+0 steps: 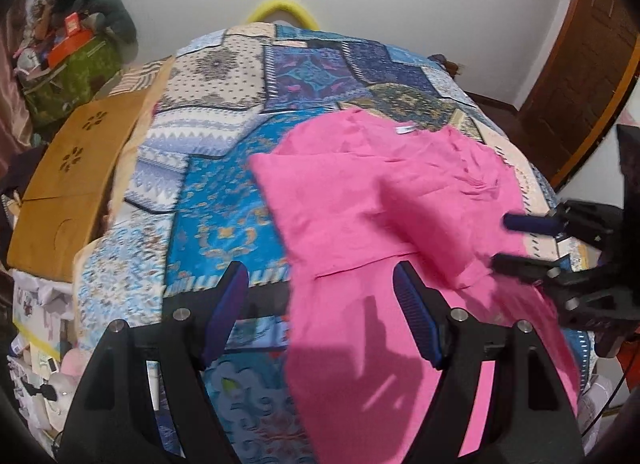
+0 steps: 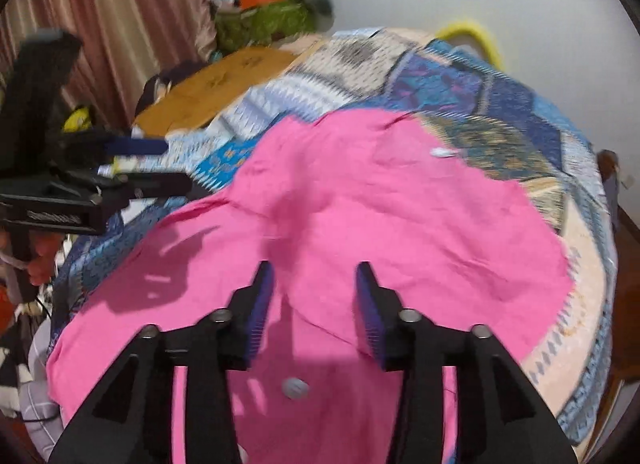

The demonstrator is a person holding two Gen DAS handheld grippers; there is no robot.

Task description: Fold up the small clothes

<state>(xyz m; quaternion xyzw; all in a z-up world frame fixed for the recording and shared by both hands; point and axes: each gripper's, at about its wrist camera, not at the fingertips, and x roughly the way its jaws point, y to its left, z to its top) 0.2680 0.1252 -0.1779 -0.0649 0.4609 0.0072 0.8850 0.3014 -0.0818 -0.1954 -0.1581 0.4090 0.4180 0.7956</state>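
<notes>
Both grippers stand with their jaws spread wide and nothing held between them. Over at the left, the left gripper (image 1: 320,296) hovers above the near edge of the bed, its blue ribbed pads (image 1: 228,312) well apart; the left pad sits over the patterned bedspread (image 1: 224,192) and the right pad over the near left part of the pink garment (image 1: 360,200). Seen from the right wrist camera, that same gripper (image 2: 176,164) comes in from the left side, blurred, with its two fingers parted and empty just beside the garment's left edge.

Left of the bedspread a flat tan board (image 1: 68,180) with cut-out flower shapes lies along the bed's side, and behind it a green patterned bag (image 1: 68,80) is heaped with odds and ends. A yellow ring (image 1: 282,14) peeks over the far end of the bed against the white wall.

Across the middle, the pink garment lies spread on the bedspread, wrinkled, with a fold raised across its centre and a small white label (image 1: 406,129) near its far edge. A round pale button (image 2: 295,387) shows on the fabric near the right wrist camera.

At the right, the right gripper (image 2: 316,296) hangs directly over the garment's near middle, its pads clear of the cloth as far as the blur allows. From the left wrist camera it (image 1: 500,242) reaches in from the right over the garment's right edge. A brown wooden door (image 1: 580,64) stands beyond.
</notes>
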